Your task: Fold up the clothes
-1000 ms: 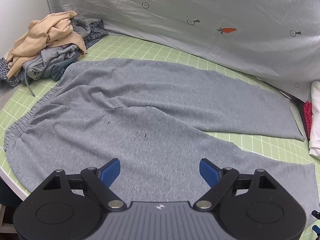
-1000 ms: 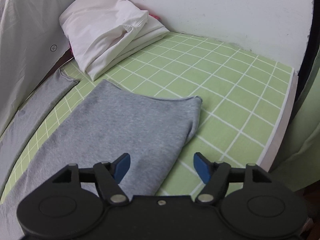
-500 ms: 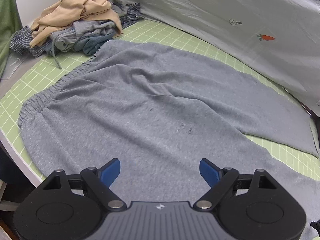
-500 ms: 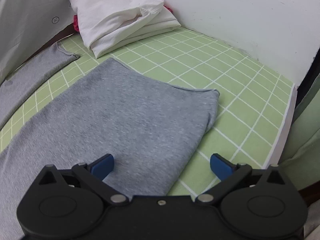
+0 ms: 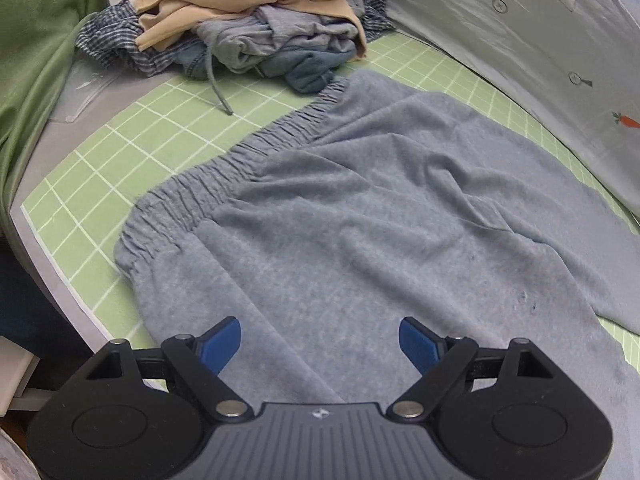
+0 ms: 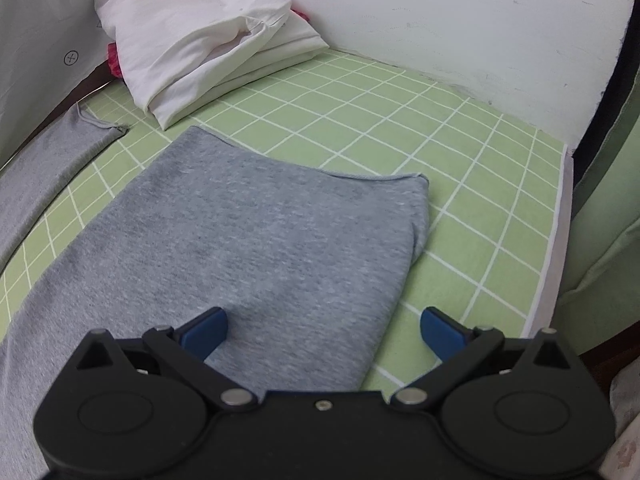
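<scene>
**Both claws spread over grey sweatpants, nothing gripped**

Your left claw (image 5: pixel 320 340) is spread wide, its 2 blue fingertips (image 5: pixel 222 342) apart and hanging just above the grey sweatpants (image 5: pixel 360 220), pinching nothing. The pants lie flat on the green grid mat (image 5: pixel 100 184) that covers the surface. In the left wrist view the gathered elastic waistband (image 5: pixel 224 176) runs from near left up to far centre, wrinkles across the seat area. Far left of the waistband sits a heap of unfolded clothes (image 5: pixel 260 32): beige piece on top, grey and denim under it, checked fabric at the left side. A grey drawstring (image 5: pixel 218 88) trails from that heap onto the mat, close to the waistband but apart from it. A grey printed sheet (image 5: pixel 520 40) with a small carrot motif hangs along the far right.

Your right claw (image 6: pixel 324 328) is also spread, holding nothing. Its left fingertip (image 6: pixel 204 330) sits over the near pant leg (image 6: pixel 260 240); its right fingertip is over bare mat beside the leg's edge. The leg hem (image 6: pixel 376 178) ends on the mat at centre. The 2nd leg (image 6: pixel 48 160) lies further left, by the sheet. Folded white cloth (image 6: pixel 200 32) is stacked far left against the white wall (image 6: pixel 460 12), something red tucked beneath it. Whether either claw touches the fabric, you cannot tell.
</scene>
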